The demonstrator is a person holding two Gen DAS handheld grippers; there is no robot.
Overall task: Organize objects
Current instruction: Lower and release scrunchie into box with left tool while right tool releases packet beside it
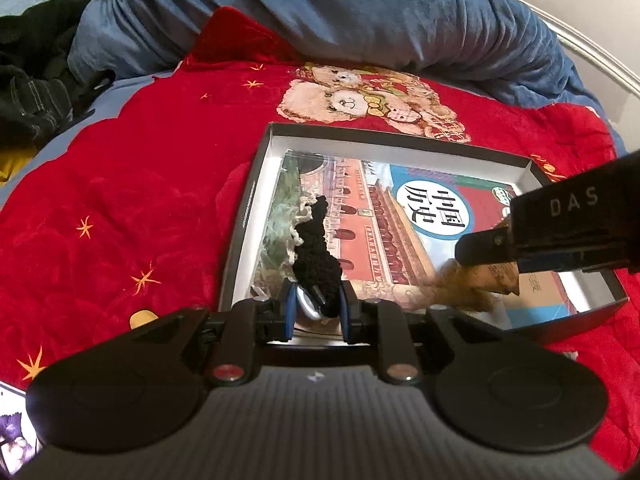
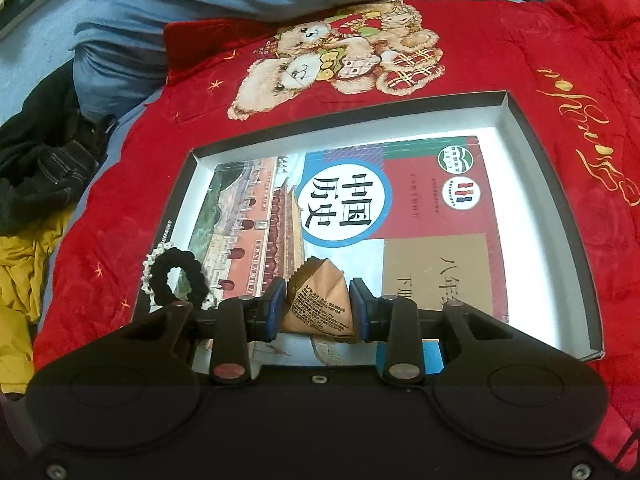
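Observation:
A shallow black box [image 1: 245, 208] [image 2: 560, 200] lies open on the red blanket, with a history textbook [image 1: 400, 232] [image 2: 420, 208] flat inside it. My left gripper [image 1: 316, 312] is shut on a black scrunchie [image 1: 316, 248] at the box's near left corner, with a silver ring [image 1: 307, 307] between the pads. A cream lace scrunchie [image 1: 289, 216] lies against the black one. My right gripper [image 2: 318, 308] is shut on a brown paper packet [image 2: 320, 304] just above the book. In the left wrist view it reaches in from the right [image 1: 484, 246], and the packet [image 1: 496, 276] hangs under it.
The red blanket [image 1: 140, 180] with a teddy bear print [image 2: 336, 60] covers the bed around the box. A bunched blue duvet [image 1: 320, 8] lies behind. Black clothing [image 1: 32, 80] and a yellow cloth [image 2: 16, 272] sit to the left.

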